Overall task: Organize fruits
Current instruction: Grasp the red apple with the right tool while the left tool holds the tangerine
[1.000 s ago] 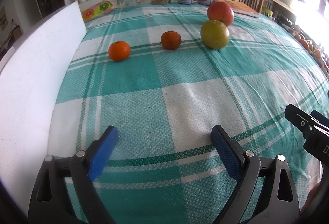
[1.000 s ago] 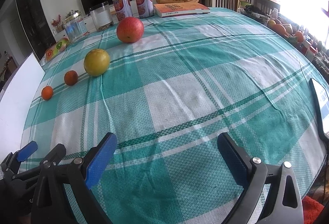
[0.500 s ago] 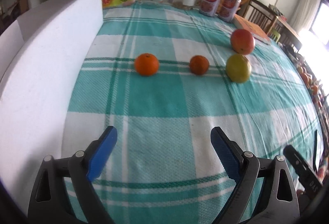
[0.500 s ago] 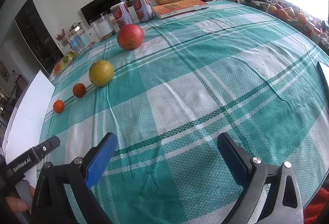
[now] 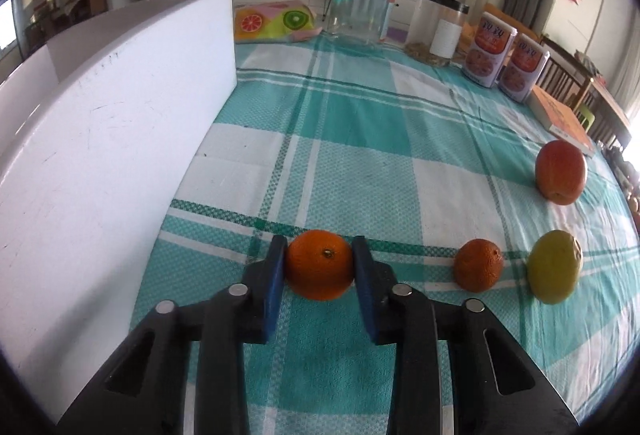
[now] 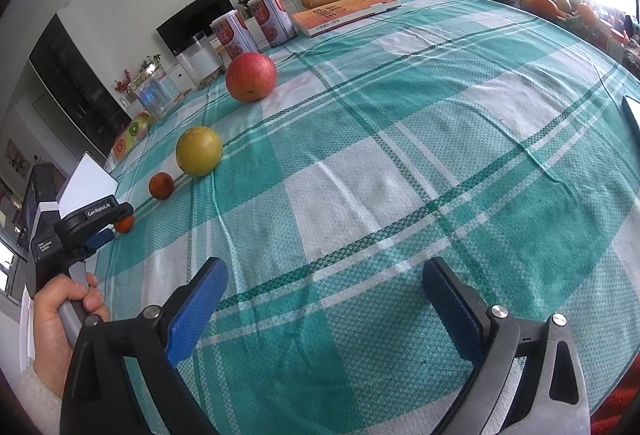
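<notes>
While left hand-held gripper [image 5: 320,263] clamps orange [image 5: 319,264] low on tablecloth [image 5: 360,155], right hand-held gripper [image 6: 324,299] hovers released.

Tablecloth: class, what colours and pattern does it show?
The tablecloth is a teal-and-white check with dark green lines, clearest in the right wrist view.

White board [image 5: 112,139] walls the left; open tablecloth [image 5: 360,163] lies ahead.

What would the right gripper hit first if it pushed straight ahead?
Probably nothing soon: the right gripper, open, faces bare tablecloth. The red apple and book lie left of that line, though depth is unclear.
</notes>
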`<state>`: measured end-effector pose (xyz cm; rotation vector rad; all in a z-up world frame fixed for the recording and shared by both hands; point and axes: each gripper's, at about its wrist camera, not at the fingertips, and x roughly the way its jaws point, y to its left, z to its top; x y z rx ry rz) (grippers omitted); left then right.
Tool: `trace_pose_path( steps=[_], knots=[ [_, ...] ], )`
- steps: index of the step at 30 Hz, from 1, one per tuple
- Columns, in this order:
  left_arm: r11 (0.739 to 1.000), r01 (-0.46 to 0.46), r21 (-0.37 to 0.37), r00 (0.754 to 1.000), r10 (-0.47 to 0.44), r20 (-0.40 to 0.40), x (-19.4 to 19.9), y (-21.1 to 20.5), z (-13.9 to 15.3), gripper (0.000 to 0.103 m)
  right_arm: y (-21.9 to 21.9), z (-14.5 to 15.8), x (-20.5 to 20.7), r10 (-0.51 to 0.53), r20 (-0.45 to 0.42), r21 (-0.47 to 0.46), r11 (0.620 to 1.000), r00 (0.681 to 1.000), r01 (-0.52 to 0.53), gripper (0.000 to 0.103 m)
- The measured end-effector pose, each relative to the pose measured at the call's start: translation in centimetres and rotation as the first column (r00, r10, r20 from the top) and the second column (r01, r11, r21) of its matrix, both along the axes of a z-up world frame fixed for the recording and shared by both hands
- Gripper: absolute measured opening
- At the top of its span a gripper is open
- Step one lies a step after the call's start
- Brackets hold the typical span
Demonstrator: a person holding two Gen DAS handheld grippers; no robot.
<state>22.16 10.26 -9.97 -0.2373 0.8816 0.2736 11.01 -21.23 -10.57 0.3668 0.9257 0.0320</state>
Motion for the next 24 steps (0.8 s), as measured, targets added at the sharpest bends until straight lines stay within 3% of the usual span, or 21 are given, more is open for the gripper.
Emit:
trace_pose_path(
  steps=[4,9,11,15,20,24],
  knots=[
    [0.999,0.023,-0.035,1.000,-0.023,-0.001,-2.2,-1.1,0.6,0.033,0.4,-0.1,0.2,0.006,-0.006,-0.022,1.000,1.000,-0.007,0.098],
    [0.985,0.125,-0.117,0.992,-0.127,-0.004,-6.7,-3.1,1.4,0.033,0.0,-0.1,2.3,0.047,-0.024,0.044,0.998,0.999,-0.046,0.098],
    [0.975,0.180,-0.131,0.983,-0.182,-0.005,-8.3,-4.0,1.8,0.033,0.5,0.1,4.8,0.092,-0.058,0.052,0.995,0.994,-0.089,0.098],
    [0.949,0.278,-0.147,0.960,-0.280,0.008,-10.7,-5.8,3.1,0.033,1.9,1.8,10.9,0.147,-0.037,0.115,0.983,0.989,-0.141,0.098],
    [0.925,0.345,-0.161,0.938,-0.347,0.015,-12.4,-7.1,3.8,0.033,2.3,3.8,19.5,0.102,-0.019,0.082,0.992,0.995,-0.100,0.098],
    [0.917,0.354,-0.184,0.933,-0.361,-0.001,-12.9,-7.2,3.5,0.033,3.3,2.5,25.3,0.133,-0.119,0.130,0.985,0.984,-0.118,0.098]
  ],
)
